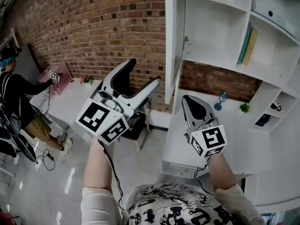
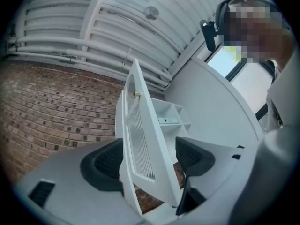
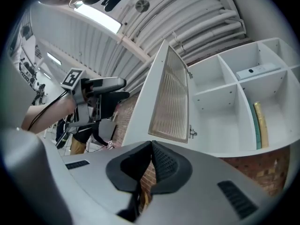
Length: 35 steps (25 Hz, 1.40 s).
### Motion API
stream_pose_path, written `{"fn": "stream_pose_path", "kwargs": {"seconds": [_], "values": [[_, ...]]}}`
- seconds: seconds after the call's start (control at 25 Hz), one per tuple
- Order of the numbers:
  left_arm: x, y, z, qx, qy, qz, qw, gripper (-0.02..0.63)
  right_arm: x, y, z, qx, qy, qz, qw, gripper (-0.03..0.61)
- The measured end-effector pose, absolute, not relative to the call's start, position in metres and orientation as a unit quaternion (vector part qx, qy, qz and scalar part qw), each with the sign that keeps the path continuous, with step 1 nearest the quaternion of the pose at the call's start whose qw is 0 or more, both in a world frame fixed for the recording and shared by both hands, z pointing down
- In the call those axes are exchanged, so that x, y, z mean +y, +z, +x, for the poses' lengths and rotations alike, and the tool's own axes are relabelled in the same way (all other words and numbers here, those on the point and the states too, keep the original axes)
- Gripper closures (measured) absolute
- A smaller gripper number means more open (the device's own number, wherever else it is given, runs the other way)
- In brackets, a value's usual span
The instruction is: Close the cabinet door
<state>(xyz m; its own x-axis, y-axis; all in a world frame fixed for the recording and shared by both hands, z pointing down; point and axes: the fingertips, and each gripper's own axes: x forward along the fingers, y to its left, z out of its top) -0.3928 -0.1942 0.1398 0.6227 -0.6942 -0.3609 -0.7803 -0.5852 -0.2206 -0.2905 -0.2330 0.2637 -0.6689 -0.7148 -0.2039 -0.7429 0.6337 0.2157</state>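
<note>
The white cabinet door (image 1: 170,46) stands swung out from the wall cabinet (image 1: 215,27), edge-on in the head view. My left gripper (image 1: 143,74) is open just left of the door's lower part. In the left gripper view the door (image 2: 140,139) stands between the two black pads (image 2: 105,165), lower corner inside the gap of the left gripper (image 2: 150,161); I cannot tell whether a pad touches it. My right gripper (image 1: 194,108) is shut on nothing, low and right of the door, over the desk. The right gripper (image 3: 150,165) views the door's inner panel (image 3: 168,100).
A green and yellow book (image 1: 248,46) leans in a cabinet shelf. A white desk (image 1: 248,149) below holds a small plant (image 1: 244,108) and a blue glass (image 1: 220,100). A brick wall (image 1: 93,27) lies behind. A person (image 1: 14,93) sits at a table on the left.
</note>
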Motion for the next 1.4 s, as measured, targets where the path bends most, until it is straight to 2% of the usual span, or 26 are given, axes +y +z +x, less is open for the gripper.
{"fn": "stream_pose_path", "kwargs": {"seconds": [0.56, 0.76, 0.88, 1.04, 1.12, 1.24, 1.36, 1.4], "values": [[-0.232, 0.006, -0.398, 0.24, 0.248, -0.921, 0.182, 0.257, -0.244, 0.234, -0.304, 0.851, 0.199, -0.483, 0.054, 0.563], [-0.244, -0.025, -0.39, 0.185, 0.265, -0.931, 0.168, 0.262, -0.253, 0.221, -0.292, 0.841, 0.184, -0.505, 0.068, 0.563], [-0.248, -0.039, -0.389, 0.171, 0.274, -0.93, 0.175, 0.306, -0.252, 0.215, -0.289, 0.834, 0.191, -0.513, 0.071, 0.563], [-0.259, -0.043, -0.387, 0.152, 0.275, -0.936, 0.159, 0.325, -0.256, 0.218, -0.284, 0.828, 0.2, -0.52, 0.063, 0.563], [-0.262, -0.045, -0.385, 0.138, 0.27, -0.939, 0.162, 0.381, -0.26, 0.219, -0.282, 0.825, 0.197, -0.526, 0.06, 0.563], [-0.254, -0.047, -0.377, 0.102, 0.26, -0.938, 0.203, 0.416, -0.266, 0.219, -0.279, 0.821, 0.196, -0.533, 0.058, 0.563], [-0.246, -0.041, -0.368, 0.078, 0.245, -0.942, 0.215, 0.512, -0.27, 0.224, -0.276, 0.818, 0.199, -0.537, 0.049, 0.563], [-0.244, -0.041, -0.367, 0.076, 0.245, -0.944, 0.209, 0.514, -0.27, 0.225, -0.277, 0.818, 0.198, -0.538, 0.046, 0.563]]}}
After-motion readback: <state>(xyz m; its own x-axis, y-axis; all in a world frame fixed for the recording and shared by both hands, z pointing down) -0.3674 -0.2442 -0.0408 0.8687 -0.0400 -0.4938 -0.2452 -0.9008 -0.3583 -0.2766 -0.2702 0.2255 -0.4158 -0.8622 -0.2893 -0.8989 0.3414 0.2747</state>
